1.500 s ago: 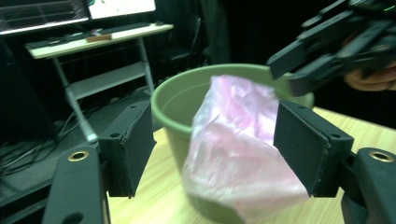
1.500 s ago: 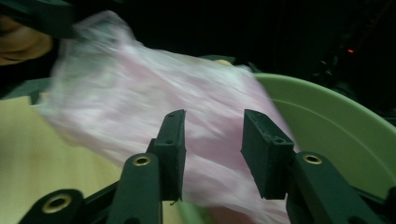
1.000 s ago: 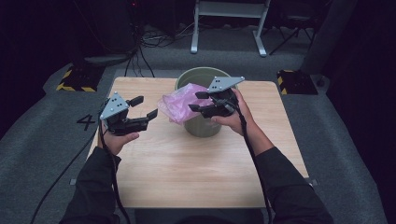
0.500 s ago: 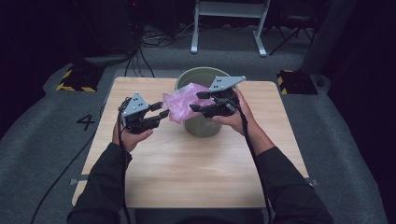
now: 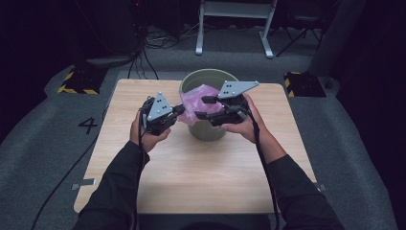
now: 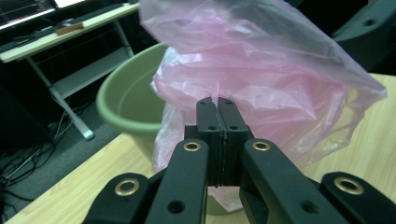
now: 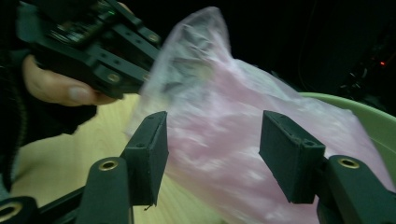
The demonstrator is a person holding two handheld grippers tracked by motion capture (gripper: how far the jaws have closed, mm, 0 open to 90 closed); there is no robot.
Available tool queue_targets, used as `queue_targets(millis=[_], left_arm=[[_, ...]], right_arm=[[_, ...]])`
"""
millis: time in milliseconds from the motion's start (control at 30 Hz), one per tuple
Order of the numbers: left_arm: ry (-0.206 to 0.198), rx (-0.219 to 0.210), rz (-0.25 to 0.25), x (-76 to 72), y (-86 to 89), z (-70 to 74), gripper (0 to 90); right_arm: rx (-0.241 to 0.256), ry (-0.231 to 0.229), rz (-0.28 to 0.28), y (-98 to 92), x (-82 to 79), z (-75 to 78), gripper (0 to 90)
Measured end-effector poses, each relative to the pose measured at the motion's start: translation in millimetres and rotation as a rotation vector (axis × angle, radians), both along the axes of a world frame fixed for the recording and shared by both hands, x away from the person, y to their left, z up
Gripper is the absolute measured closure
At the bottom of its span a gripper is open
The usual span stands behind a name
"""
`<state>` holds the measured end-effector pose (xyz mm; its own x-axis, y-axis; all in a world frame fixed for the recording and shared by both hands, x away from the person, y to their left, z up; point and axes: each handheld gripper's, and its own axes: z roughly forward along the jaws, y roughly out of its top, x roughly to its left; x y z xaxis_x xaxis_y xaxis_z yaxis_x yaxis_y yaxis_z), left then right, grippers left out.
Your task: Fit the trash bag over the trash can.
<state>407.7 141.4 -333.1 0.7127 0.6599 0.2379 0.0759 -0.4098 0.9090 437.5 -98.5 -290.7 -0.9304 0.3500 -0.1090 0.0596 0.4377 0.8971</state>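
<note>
A pale green bin (image 5: 210, 132) stands at the far middle of the wooden table (image 5: 191, 177). A crumpled pink plastic bag (image 5: 201, 98) rises over its near rim. My left gripper (image 5: 180, 109) is at the bag's left edge; its jaws are pressed together (image 6: 217, 103) and the film creases toward their tips, so it looks shut on the bag (image 6: 261, 70). My right gripper (image 5: 201, 107) is just right of it, open. In the right gripper view the bag (image 7: 233, 121) lies beyond its spread jaws (image 7: 212, 140), with the bin's rim (image 7: 369, 116) behind.
The bin's rim (image 6: 126, 107) sits close behind the bag. Off the table's far corners lie yellow-black striped blocks (image 5: 76, 84) (image 5: 304, 81). Cables (image 5: 158, 43) and a metal-legged stand (image 5: 234, 19) are on the floor behind.
My left gripper has moved right from the table's left side to the bag, and its jaws have gone from open to shut. The right gripper has stayed open at the bag.
</note>
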Motion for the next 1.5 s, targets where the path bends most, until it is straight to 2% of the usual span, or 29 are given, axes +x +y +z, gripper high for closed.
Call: queue_targets(millis=[200, 333, 367, 400, 433, 467, 500, 533, 600, 667, 767, 867, 1033, 1133, 1167, 1300, 1367, 1500], left_arm=[[-0.002, 0.022, 0.005, 2.8, -11.4, 1.1, 89.9], [-0.007, 0.028, -0.005, 2.1, -15.1, 1.3, 89.9], [-0.006, 0.026, -0.010, 2.0, -15.8, 1.5, 89.9], [-0.008, 0.024, -0.012, 1.8, -16.5, 1.7, 89.9], [-0.012, 0.025, -0.018, 1.4, -17.2, 2.2, 89.9], [-0.012, 0.025, -0.018, 1.4, -17.2, 2.2, 89.9], [-0.014, 0.029, -0.021, 1.4, -17.0, 2.4, 89.9], [-0.013, 0.030, -0.019, 1.6, -16.6, 2.3, 89.9], [-0.010, 0.023, -0.018, 2.8, -14.1, 2.2, 89.9], [-0.007, 0.016, -0.014, 3.9, -10.8, 2.4, 89.9], [-0.003, 0.009, -0.011, 5.1, -7.2, 2.3, 89.9], [0.003, 0.002, 0.002, 7.2, 0.1, 2.1, 89.9], [0.010, -0.002, 0.011, 8.9, 8.3, 2.0, 89.8], [0.006, -0.003, 0.021, 8.8, 14.4, 3.1, 89.8], [0.006, -0.007, 0.024, 8.7, 16.4, 3.7, 89.8], [0.002, -0.009, 0.042, 8.0, 23.9, 6.0, 89.7], [0.001, -0.012, 0.049, 7.9, 27.3, 6.7, 89.7], [0.010, -0.025, 0.070, 9.0, 37.0, 5.5, 89.7]], right_arm=[[0.029, 0.014, 0.042, -7.1, -8.8, 4.1, 39.0], [-0.002, 0.008, 0.027, -5.5, -9.1, 3.2, 39.8], [-0.012, 0.018, 0.020, -4.4, -7.1, 1.6, 43.8], [-0.012, 0.018, 0.020, -4.4, -7.1, 1.6, 43.8], [-0.036, 0.011, 0.001, -3.2, -5.5, -0.7, 54.5], [-0.036, 0.011, 0.001, -3.2, -5.5, -0.7, 54.5], [-0.047, 0.013, 0.007, -3.5, -3.5, -2.8, 68.9], [-0.049, 0.013, 0.004, -4.3, -2.5, -3.8, 75.2], [-0.048, 0.009, -0.007, -6.9, -0.5, -5.2, 85.2], [-0.046, 0.010, -0.030, -10.6, 1.6, -5.7, 89.9], [-0.044, 0.007, -0.048, -15.6, 2.9, -5.6, 90.0], [-0.024, 0.021, -0.086, -29.4, 4.8, -6.2, 90.0], [-0.017, 0.037, -0.119, -43.9, 4.0, -8.8, 90.0], [0.005, 0.047, -0.145, -61.1, 0.8, -9.5, 90.0], [0.005, 0.047, -0.145, -61.1, 0.8, -9.5, 90.0], [0.048, 0.062, -0.173, -82.9, -3.2, -10.9, 90.0], [0.053, 0.065, -0.176, -85.8, -3.6, -11.4, 90.0], [0.067, 0.077, -0.219, -103.2, -4.1, -16.3, 90.0]])
